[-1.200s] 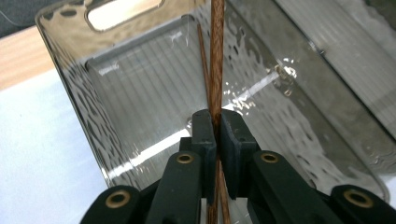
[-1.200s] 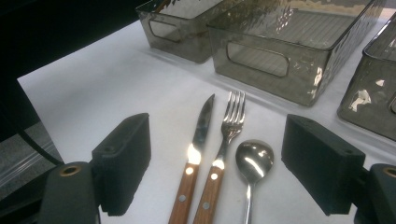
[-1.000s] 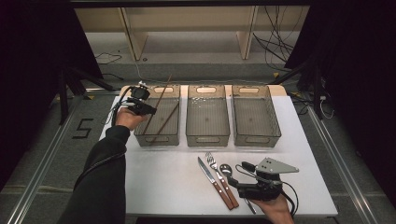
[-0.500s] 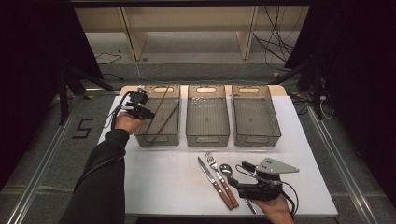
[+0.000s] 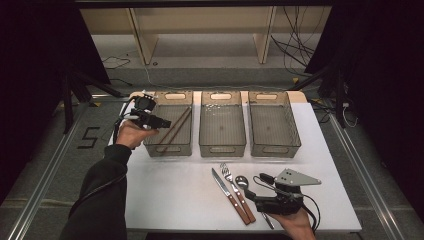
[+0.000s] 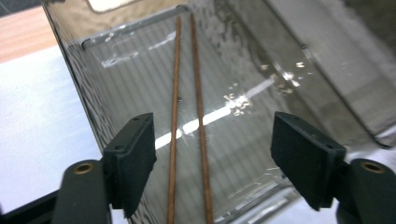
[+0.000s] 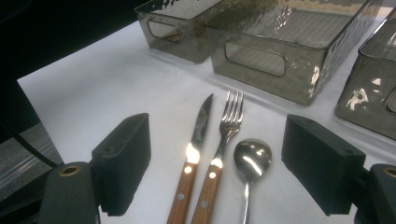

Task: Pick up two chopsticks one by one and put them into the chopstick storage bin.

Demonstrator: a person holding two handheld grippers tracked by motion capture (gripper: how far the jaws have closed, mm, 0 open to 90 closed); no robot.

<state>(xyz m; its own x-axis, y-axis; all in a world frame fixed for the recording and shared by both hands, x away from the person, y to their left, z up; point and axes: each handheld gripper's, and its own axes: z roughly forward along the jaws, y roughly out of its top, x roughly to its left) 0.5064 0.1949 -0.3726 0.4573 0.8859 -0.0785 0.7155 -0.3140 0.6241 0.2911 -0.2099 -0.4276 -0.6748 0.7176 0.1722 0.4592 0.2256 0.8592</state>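
Observation:
Two brown chopsticks (image 5: 175, 126) (image 6: 187, 116) lie lengthwise in the left smoky clear bin (image 5: 170, 145) (image 6: 116, 70). My left gripper (image 5: 161, 121) (image 6: 212, 158) hovers open over that bin's left rim, with the chopsticks below its jaws and nothing held. On the white table near the front lie a wood-handled knife (image 5: 230, 195) (image 7: 194, 154), a wood-handled fork (image 5: 237, 192) (image 7: 224, 135) and a metal spoon (image 5: 243, 182) (image 7: 251, 161), side by side. My right gripper (image 5: 260, 197) (image 7: 217, 163) sits open just right of them, low over the table, empty.
A middle bin (image 5: 222, 142) (image 7: 280, 51) and a right bin (image 5: 274, 142) (image 7: 369, 93) stand empty beside the left one. The white table (image 5: 170, 195) has open surface at front left. Shelving and cables lie beyond the far edge.
The left gripper has shifted slightly toward me along the left bin's rim. The right gripper has stayed put by the cutlery.

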